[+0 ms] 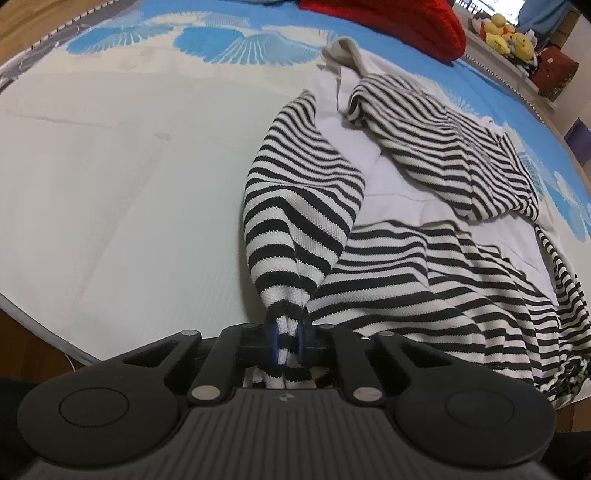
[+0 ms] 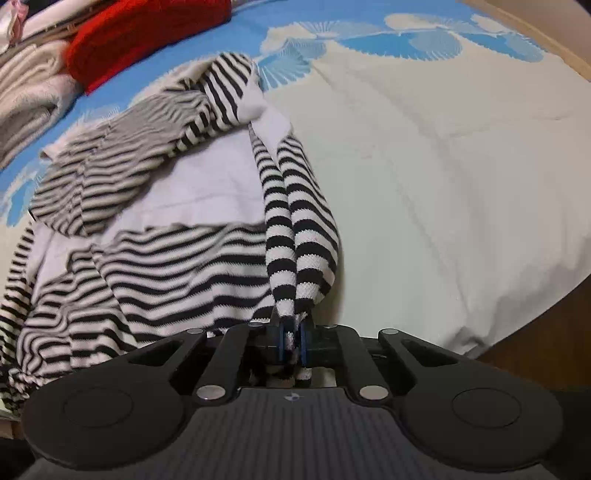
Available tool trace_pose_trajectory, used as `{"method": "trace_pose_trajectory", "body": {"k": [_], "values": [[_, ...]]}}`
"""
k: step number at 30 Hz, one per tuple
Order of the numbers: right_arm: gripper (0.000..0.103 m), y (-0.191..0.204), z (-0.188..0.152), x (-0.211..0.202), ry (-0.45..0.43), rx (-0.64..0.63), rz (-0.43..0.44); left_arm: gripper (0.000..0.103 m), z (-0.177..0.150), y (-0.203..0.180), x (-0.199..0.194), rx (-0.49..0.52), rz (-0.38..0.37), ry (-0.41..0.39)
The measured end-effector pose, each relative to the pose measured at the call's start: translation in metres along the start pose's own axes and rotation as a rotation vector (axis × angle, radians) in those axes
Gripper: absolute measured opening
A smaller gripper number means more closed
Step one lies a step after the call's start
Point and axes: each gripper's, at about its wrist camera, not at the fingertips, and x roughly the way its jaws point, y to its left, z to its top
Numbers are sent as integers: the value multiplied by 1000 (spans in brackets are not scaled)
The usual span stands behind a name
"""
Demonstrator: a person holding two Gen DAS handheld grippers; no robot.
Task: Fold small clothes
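Observation:
A black-and-white striped garment (image 1: 424,258) with white panels lies rumpled on the bed. My left gripper (image 1: 287,341) is shut on a bunched striped edge at the garment's left side, near the bed's front edge. My right gripper (image 2: 293,341) is shut on a bunched striped edge of the same garment (image 2: 147,258) at its right side. Each held part rises as a taut striped fold toward the fingers. The garment's upper part lies folded over toward the far side.
The bed cover (image 1: 110,184) is pale with a blue shell pattern at the far side. A red knit item (image 1: 406,22) and folded pale clothes (image 2: 33,88) lie at the far end. Plush toys (image 1: 506,33) sit on a shelf beyond.

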Motion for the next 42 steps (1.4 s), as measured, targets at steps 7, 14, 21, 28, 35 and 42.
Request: {"method": "trace_pose_trajectory", "body": {"k": [7, 14, 21, 28, 35, 42], "values": [[6, 0, 10, -38, -115, 7, 95, 8, 9, -1, -42, 21, -59, -108], [6, -9, 21, -82, -189, 8, 196, 8, 20, 0, -93, 44, -134, -166], [5, -14, 16, -155, -289, -41, 290, 8, 8, 11, -169, 89, -254, -224], [5, -21, 32, -199, -360, -30, 391, 8, 33, 32, -183, 59, -335, -232], [5, -3, 96, -118, -289, -42, 346, 8, 118, 13, -82, 96, -317, -114], [5, 17, 146, -1, -162, -109, 218, 9, 157, -1, 18, 182, -255, -48]]}}
